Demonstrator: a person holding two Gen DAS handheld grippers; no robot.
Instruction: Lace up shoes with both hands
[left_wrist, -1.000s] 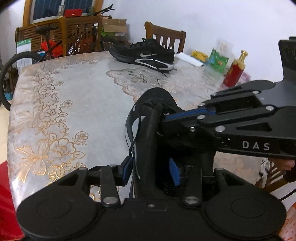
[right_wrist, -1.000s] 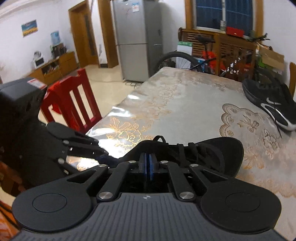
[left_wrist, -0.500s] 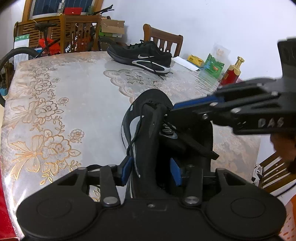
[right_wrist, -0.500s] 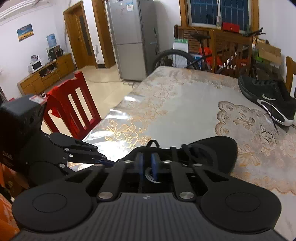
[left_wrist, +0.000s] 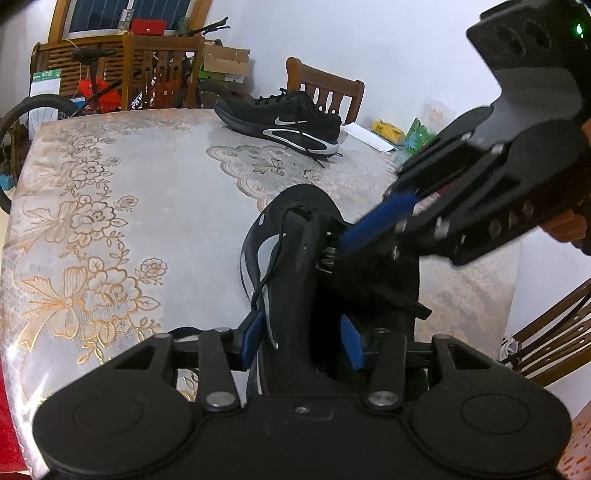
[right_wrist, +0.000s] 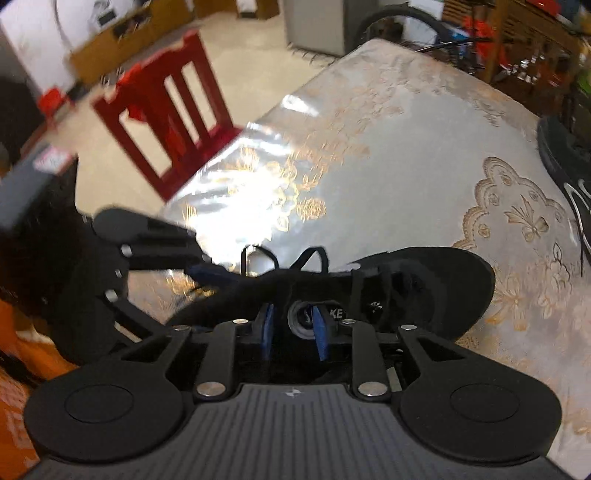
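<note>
A black shoe (left_wrist: 291, 258) lies on the flowered table (left_wrist: 110, 221) with its toe pointing away from me, also seen in the right wrist view (right_wrist: 424, 280). My left gripper (left_wrist: 301, 341) is shut on the shoe's collar wall near the heel, and a thin black lace (left_wrist: 271, 266) hangs down beside its left pad. My right gripper (right_wrist: 293, 332) points steeply down into the shoe's mouth. Its jaws are opening and nothing is pressed between the pads; only the printed insole shows behind them. Black lace loops (right_wrist: 314, 254) stand up along the shoe's edge.
A second black shoe with a white swoosh (left_wrist: 280, 118) lies at the table's far side, near a wooden chair (left_wrist: 325, 88). Packets (left_wrist: 388, 129) sit at the far right. A red chair (right_wrist: 166, 110) stands off the table's left edge, and a bicycle (left_wrist: 37, 107) stands behind.
My right gripper went from shut to open, tipped further down and swung up to the right in the left wrist view. The left gripper kept its hold on the shoe.
</note>
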